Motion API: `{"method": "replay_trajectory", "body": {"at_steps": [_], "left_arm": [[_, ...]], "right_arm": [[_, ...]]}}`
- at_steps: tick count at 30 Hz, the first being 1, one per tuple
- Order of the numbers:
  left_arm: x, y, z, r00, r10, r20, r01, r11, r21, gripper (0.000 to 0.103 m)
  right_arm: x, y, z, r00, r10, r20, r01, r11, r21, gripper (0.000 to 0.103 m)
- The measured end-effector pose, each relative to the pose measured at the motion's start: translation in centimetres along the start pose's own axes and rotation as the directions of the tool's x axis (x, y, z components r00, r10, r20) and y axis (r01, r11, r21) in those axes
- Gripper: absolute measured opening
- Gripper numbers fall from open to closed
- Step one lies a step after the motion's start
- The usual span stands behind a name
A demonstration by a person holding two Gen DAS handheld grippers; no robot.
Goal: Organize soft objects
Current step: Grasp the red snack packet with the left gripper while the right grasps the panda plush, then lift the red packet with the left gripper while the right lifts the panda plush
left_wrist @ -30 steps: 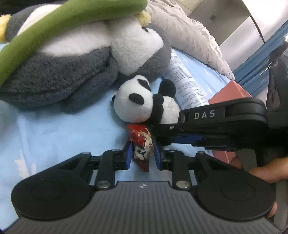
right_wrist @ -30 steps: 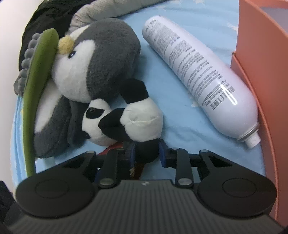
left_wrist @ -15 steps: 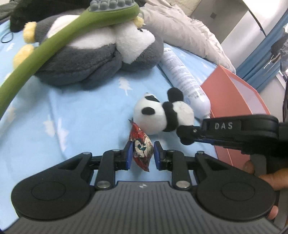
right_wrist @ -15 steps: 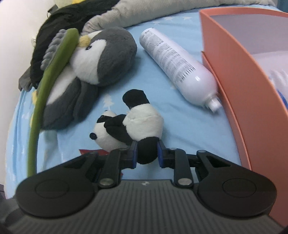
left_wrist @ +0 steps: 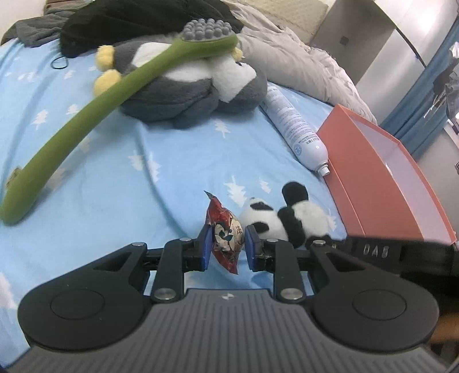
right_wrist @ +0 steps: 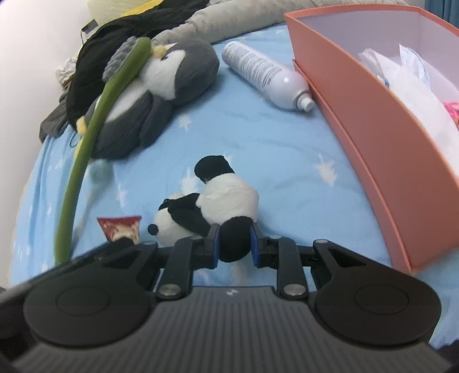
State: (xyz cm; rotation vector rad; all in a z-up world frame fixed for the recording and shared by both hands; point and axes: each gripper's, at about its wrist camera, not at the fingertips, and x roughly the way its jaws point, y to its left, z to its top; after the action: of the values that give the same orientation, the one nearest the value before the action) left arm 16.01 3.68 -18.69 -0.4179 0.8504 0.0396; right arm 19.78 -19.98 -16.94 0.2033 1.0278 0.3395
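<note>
My left gripper (left_wrist: 226, 248) is shut on a red snack packet (left_wrist: 225, 232) and holds it above the blue bedsheet (left_wrist: 114, 186). My right gripper (right_wrist: 233, 248) is shut on the black leg of a small panda plush (right_wrist: 212, 206), which hangs lifted over the sheet; the panda also shows in the left wrist view (left_wrist: 287, 218), just right of the packet. The packet shows at the lower left of the right wrist view (right_wrist: 122, 226). A grey penguin plush (left_wrist: 186, 86) lies further back, also seen in the right wrist view (right_wrist: 160, 86).
A green long-handled massage brush (left_wrist: 100, 109) rests across the penguin. A white spray can (left_wrist: 295, 129) lies beside an orange box (left_wrist: 381, 178); the box holds white plastic bags (right_wrist: 407, 86). Black and grey clothes (left_wrist: 137, 20) are piled at the back.
Both grippers have pulled up and back from the penguin, carrying the packet and the panda; the penguin, brush, can and orange box now sit farther away in both views.
</note>
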Motion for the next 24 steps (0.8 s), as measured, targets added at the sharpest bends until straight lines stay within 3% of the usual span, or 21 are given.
{"method": "replay_trajectory", "body": {"at_steps": [18, 24], "left_arm": [[-3.1, -0.1, -3.2, 0.999, 0.037, -0.003, -0.037, 0.999, -0.039, 0.028], [-3.4, 0.3, -3.5, 1.000, 0.005, -0.002, -0.005, 0.999, -0.047, 0.028]], "right_arm": [[-3.3, 0.7, -5.1, 0.990, 0.117, -0.076, -0.119, 0.993, -0.015, 0.028], [-3.6, 1.1, -5.3, 0.996, 0.062, -0.065, -0.069, 0.991, -0.112, 0.038]]}}
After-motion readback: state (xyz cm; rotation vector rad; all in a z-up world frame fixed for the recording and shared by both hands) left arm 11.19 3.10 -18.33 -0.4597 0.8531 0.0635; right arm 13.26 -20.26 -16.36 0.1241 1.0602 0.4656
